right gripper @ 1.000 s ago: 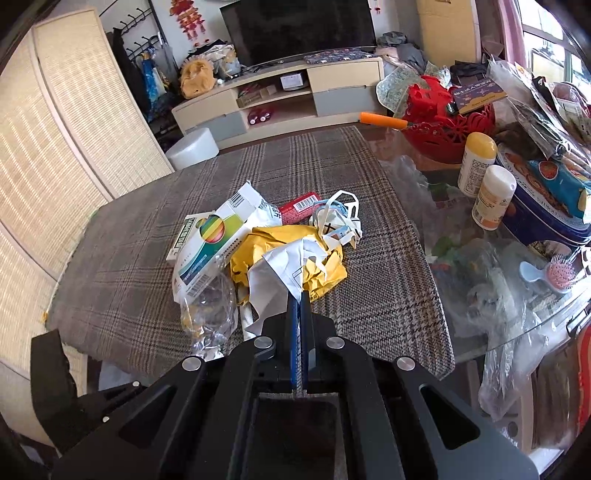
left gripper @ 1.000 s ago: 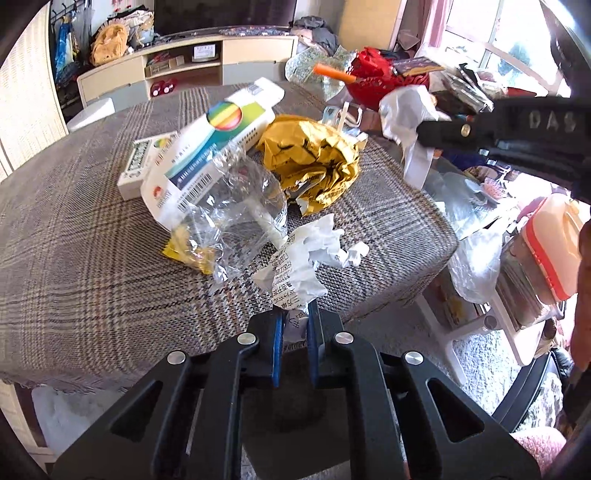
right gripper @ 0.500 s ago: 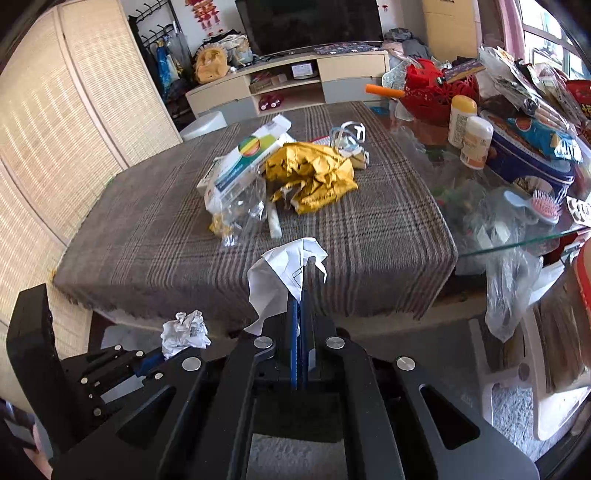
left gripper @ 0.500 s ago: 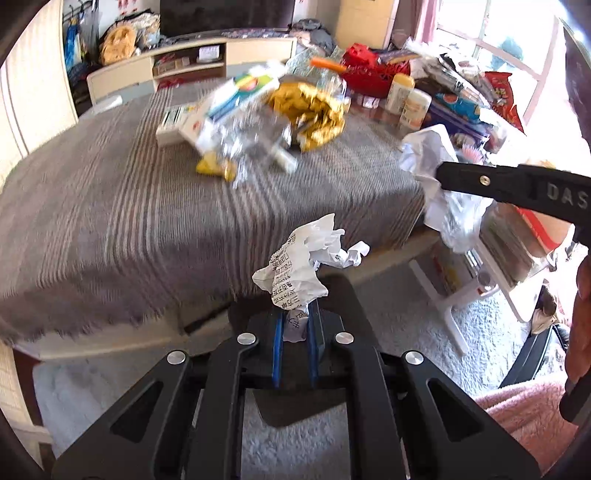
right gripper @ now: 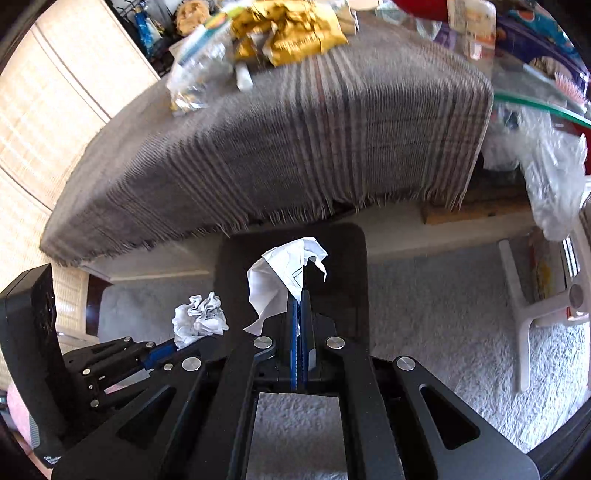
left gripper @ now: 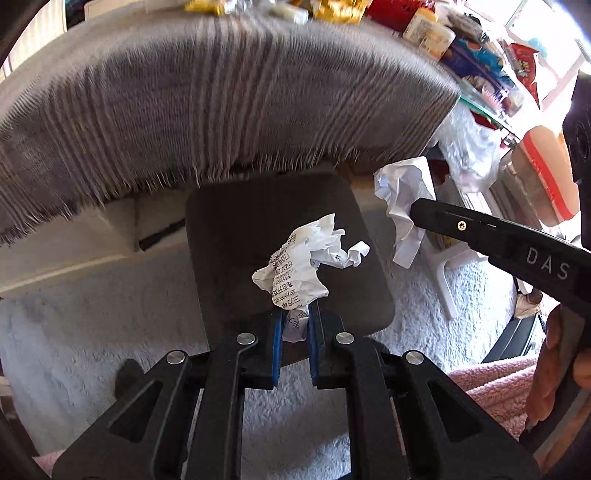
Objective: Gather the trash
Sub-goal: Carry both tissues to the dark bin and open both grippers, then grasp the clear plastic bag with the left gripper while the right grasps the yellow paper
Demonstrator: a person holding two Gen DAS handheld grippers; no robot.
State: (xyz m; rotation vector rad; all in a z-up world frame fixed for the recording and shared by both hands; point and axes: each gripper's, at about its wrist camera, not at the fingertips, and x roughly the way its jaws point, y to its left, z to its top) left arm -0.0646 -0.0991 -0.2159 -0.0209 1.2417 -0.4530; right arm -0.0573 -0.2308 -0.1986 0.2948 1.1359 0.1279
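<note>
The left gripper is clamped on a crumpled printed receipt, its blue pads pressing the lower end of the paper. The right gripper is closed tight on a creased white paper sheet, which stands up from the fingertips. Both papers hang above a dark square bin that stands on a white fluffy carpet, just under the fringed edge of a grey plaid tablecloth.

The left wrist view shows the right gripper from the side, coming in from the right with its white sheet beside the bin, and a hand below it near a pink sleeve. The right wrist view shows the left gripper at the lower left with the crumpled receipt at its tip.

Only the right wrist view shows clearly the trash left on the table: a yellow crumpled wrapper, a clear plastic wrapper and a colourful box, all blurred. In the left wrist view only a thin strip of them is seen at the top edge
</note>
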